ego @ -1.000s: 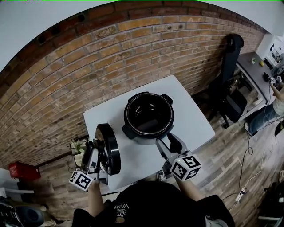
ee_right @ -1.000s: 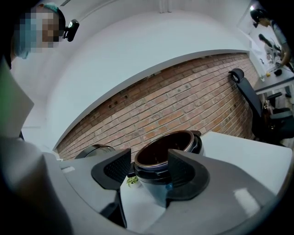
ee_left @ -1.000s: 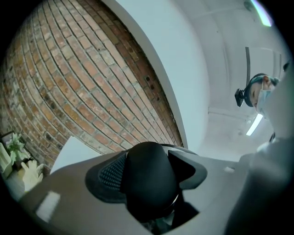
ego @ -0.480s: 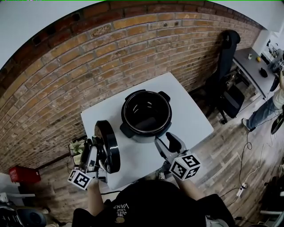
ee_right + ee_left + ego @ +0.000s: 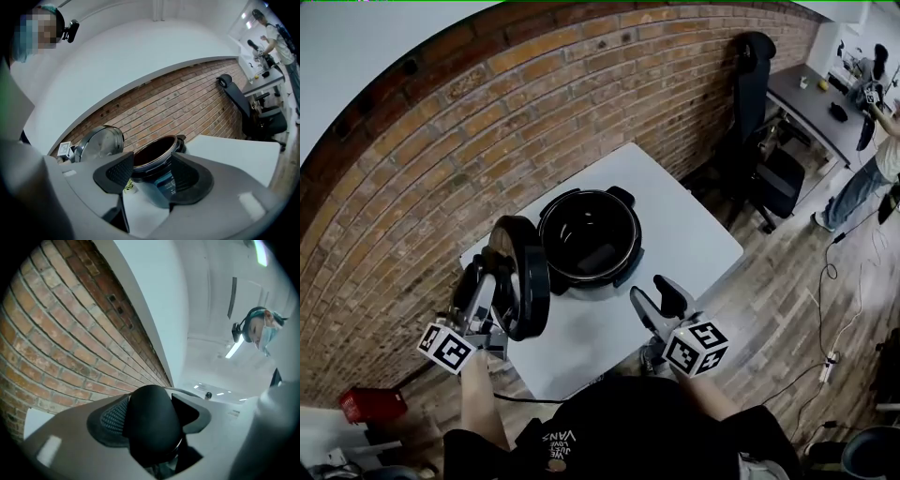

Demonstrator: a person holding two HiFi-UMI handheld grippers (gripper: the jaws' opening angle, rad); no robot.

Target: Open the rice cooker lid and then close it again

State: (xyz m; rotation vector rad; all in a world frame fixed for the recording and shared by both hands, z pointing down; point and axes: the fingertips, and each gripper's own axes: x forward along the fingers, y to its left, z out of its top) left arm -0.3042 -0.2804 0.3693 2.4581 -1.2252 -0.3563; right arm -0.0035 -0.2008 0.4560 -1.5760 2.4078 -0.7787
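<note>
The black rice cooker (image 5: 589, 240) stands open on the white table (image 5: 680, 234), its dark inner pot empty. My left gripper (image 5: 497, 284) is shut on the black knob (image 5: 150, 425) of the lid (image 5: 523, 277). It holds the lid up on edge, just left of the cooker's rim. The lid's shiny inside (image 5: 99, 141) faces the cooker (image 5: 157, 161) in the right gripper view. My right gripper (image 5: 654, 299) hovers open near the table's front edge, in front of the cooker, with nothing between its fingers.
A brick wall (image 5: 534, 112) runs behind the table. A black office chair (image 5: 759, 141) stands to the right on the wood floor, with a desk (image 5: 811, 98) and a person (image 5: 877, 155) beyond it. A red box (image 5: 370, 405) lies at the lower left.
My left gripper has raised the lid and carried it right, from beyond the table's left edge to beside the cooker's rim. The right gripper has stayed open in front.
</note>
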